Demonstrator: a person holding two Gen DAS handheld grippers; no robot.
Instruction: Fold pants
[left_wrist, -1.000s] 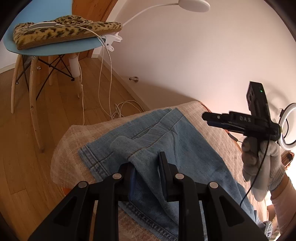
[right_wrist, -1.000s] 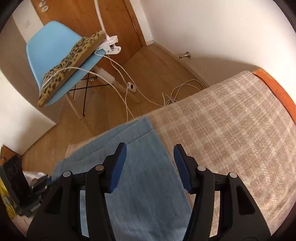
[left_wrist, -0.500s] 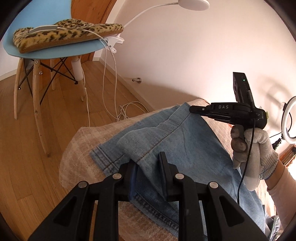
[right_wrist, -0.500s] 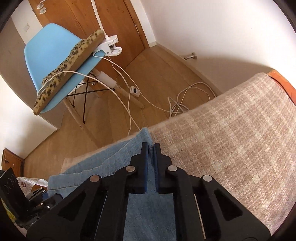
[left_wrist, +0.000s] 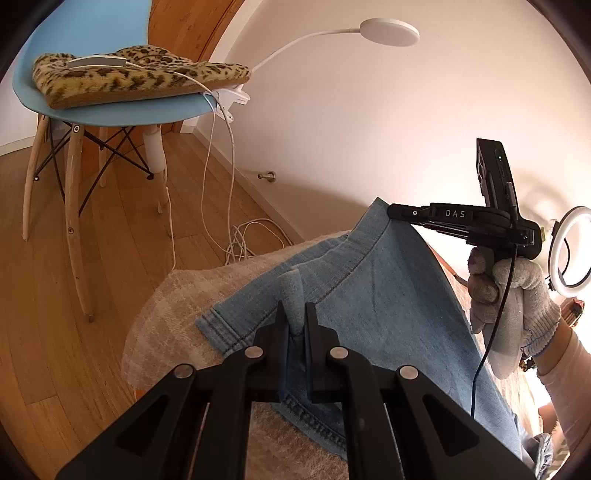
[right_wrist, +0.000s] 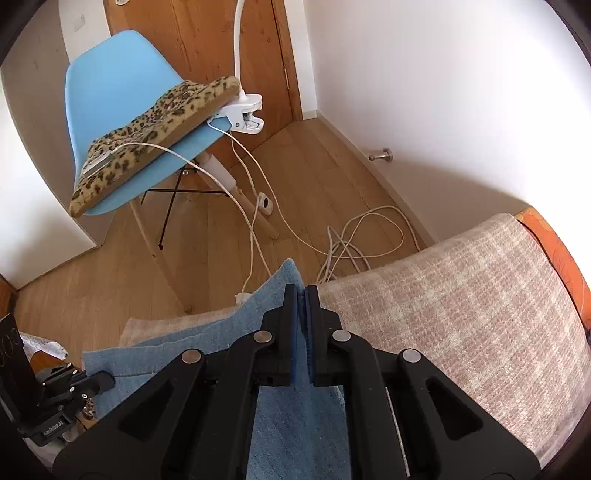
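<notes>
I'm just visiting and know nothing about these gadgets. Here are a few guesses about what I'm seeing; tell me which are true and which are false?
1. Both claws are pinching the jeans. True: the left claw and the right claw are each shut on the jeans.
2. The jeans lie on the wooden floor. False: they rest on a beige checked cover.
3. A leopard-print cushion sits on a blue chair. True.
4. The clip-on lamp is clamped to the door. False: its clip grips the chair's seat edge.
5. The person's hand is bare. False: it wears a light glove.
</notes>
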